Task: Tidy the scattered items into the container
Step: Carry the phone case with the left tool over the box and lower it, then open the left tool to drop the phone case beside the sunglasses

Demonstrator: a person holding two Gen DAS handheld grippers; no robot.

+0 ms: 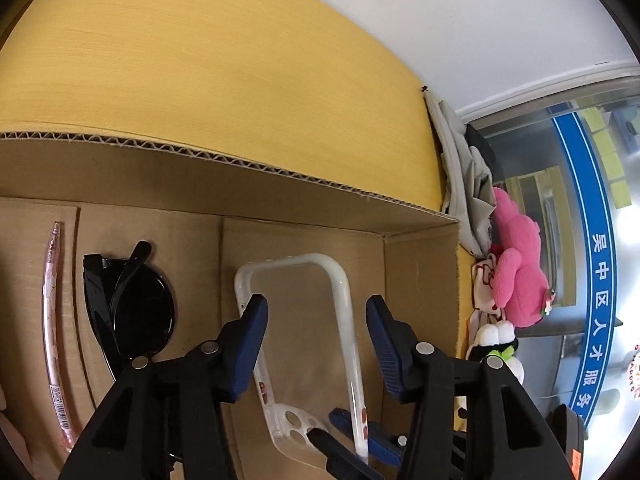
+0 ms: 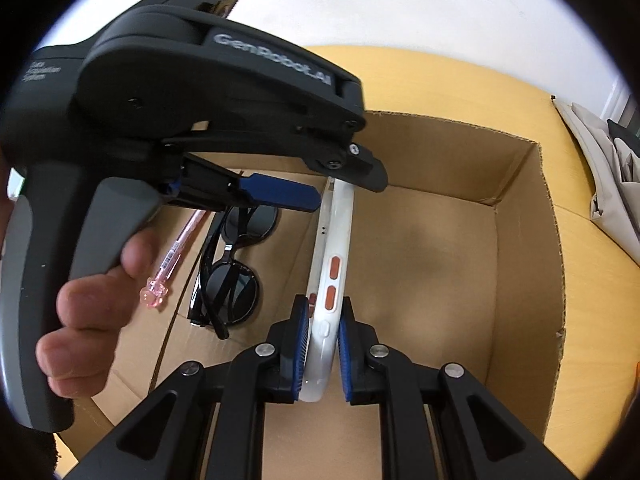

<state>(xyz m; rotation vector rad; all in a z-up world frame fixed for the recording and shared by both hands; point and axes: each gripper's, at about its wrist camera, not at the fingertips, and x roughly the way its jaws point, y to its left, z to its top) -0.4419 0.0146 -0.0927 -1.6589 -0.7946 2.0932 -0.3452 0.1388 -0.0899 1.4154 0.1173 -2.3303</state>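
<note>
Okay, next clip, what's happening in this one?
A person with two handheld grippers is tidying items into a cardboard box. The right gripper is shut on the edge of a clear phone case, holding it inside the box. The left gripper is open around the case's other end. A pair of black sunglasses and a pink pen already lie on the box floor.

A yellow wood-grain table [image 2: 592, 280] carries an open cardboard box [image 2: 524, 208].

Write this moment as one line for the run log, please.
right gripper: shut on case | left gripper: open, around case | in box: pen, sunglasses | case: over box
</note>
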